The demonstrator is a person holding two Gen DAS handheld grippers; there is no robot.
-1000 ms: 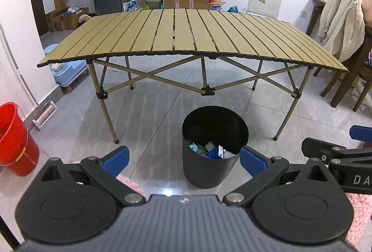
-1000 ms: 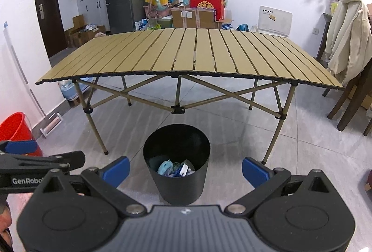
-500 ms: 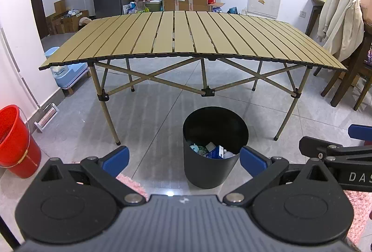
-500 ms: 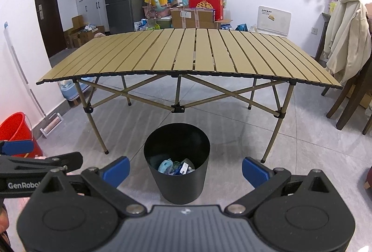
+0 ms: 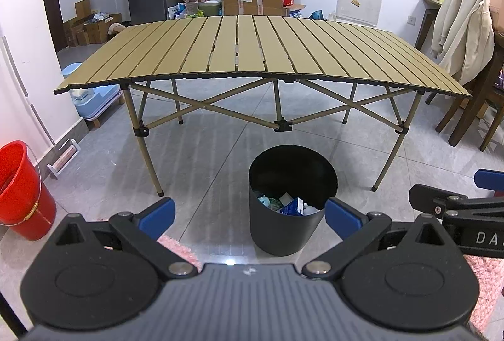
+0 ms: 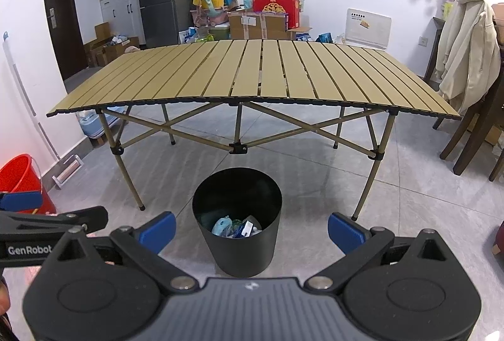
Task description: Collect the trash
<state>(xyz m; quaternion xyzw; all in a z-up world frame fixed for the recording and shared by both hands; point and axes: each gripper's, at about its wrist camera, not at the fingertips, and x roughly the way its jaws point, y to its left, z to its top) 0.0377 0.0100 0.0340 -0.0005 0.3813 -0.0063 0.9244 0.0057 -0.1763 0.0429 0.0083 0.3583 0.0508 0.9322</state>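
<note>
Black plastic bin (image 5: pixel 291 215) on the grey tiled floor (image 5: pixel 204 158), just near of the slatted tan counter (image 5: pixel 252 57), front-centre, upright. Inside, at the bottom, a heap of trash (image 5: pixel 288 204): teal and green wrappers, a blue carton, white scraps. Seen again from the right wrist view, same bin (image 6: pixel 236 234) with the same trash (image 6: pixel 236 226), slightly left of centre.

Left gripper (image 5: pixel 250 213) raised over the floor, blue-tipped fingers (image 5: pixel 157 212) spread wide, gripping nothing, bin framed between them. Right gripper (image 6: pixel 252 227) likewise held wide apart, fingers (image 6: pixel 345 230) bare, level with the bin's rim. Each gripper visible at the edge of the other's view.

Against half a second back: barely any shift. Counter edge a touch lower in the left wrist view, bin a shade nearer; in the right wrist view the bin drifted slightly down and the red bucket (image 6: pixel 22 180) at far left a little more exposed. Finger spread unchanged on both.
</note>
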